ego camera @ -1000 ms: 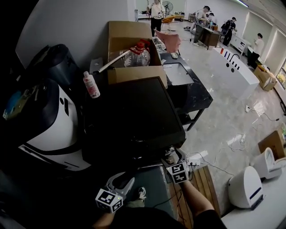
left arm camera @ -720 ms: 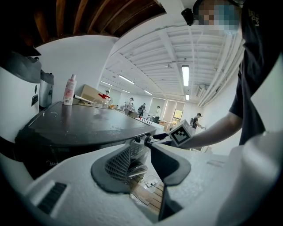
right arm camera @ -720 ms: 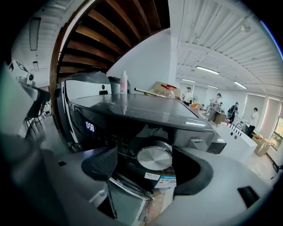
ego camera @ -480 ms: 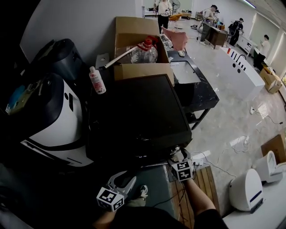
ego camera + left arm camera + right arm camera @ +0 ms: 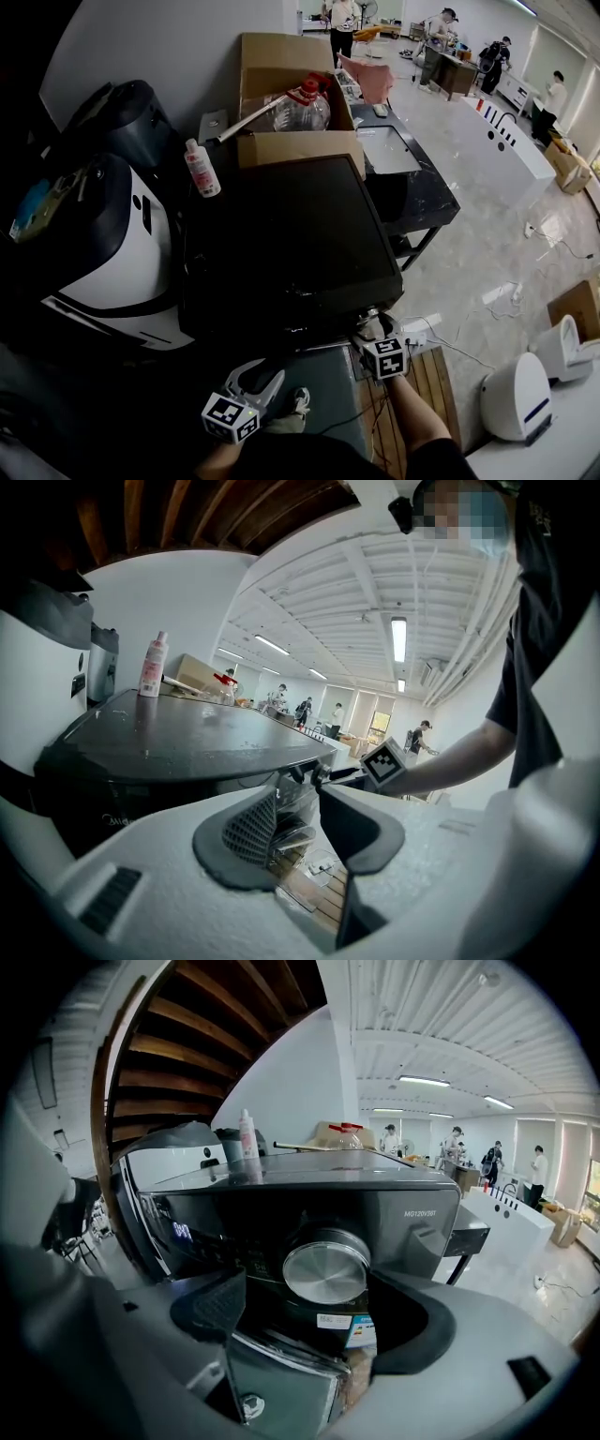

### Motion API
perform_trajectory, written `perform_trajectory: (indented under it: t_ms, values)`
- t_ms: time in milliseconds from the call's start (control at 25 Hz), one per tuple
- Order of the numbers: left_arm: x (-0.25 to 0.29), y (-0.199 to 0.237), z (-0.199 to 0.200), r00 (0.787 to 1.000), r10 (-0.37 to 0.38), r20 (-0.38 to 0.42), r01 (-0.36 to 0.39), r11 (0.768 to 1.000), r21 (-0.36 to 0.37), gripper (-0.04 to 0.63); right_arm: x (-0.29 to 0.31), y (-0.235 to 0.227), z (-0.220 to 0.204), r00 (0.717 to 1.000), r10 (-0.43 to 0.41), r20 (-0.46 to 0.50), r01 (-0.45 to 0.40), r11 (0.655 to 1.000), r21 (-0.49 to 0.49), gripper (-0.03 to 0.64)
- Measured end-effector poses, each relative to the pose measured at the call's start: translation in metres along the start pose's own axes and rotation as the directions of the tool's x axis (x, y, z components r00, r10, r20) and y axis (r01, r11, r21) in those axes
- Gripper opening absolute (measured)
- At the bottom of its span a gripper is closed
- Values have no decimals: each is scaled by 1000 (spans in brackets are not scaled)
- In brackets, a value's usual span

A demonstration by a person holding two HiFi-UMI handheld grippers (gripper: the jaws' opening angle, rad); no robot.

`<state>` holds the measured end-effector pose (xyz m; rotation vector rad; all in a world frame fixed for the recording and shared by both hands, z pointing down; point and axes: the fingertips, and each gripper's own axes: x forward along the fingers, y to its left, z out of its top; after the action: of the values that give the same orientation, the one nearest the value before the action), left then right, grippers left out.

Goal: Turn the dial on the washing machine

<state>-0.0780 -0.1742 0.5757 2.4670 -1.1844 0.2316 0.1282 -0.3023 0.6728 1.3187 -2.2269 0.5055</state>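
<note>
Straddling dial (image 5: 326, 1272) on washer (image 5: 281, 234) front, pre-grab I reckon | right gripper (image 5: 319, 1316) jaws opening, dial between, not touching it | left gripper (image 5: 298, 819) loose, empty | next: I'd nudge in, clamp dial, then twist

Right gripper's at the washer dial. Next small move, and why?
Probably ease the right gripper straight forward. Its jaws are opening, and the round brushed-metal dial on the dark grey washing machine sits centred between them, untouched by either jaw, so they should flank its rim before closing.
</note>
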Motion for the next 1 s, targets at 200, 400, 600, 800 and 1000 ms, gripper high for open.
perform_trajectory:
  t_ms: [200,400,600,800,1000]
  values:
    - [1,2,0,1000,4,-8,-4,1000,-4,137,2,-1,-2,1000,9,-5,-9,1000,24,388]
    - [3,2,0,1000,1,-4,-1,1000,-6,135,5,1,-11,999,45,-25,-43,997,66,390]
    - [2,4,0,1000,12,-11,-12,1000,-8,135,6,0,-11,998,52,-25,-50,996,75,390]
    - [3,2,0,1000,13,-11,-13,1000,-9,135,11,8,-23,993,98,-66,-92,992,90,383]
    - [3,2,-2,1000,13,-12,-13,1000,-9,135,15,18,-28,993,103,-54,-97,990,103,365]
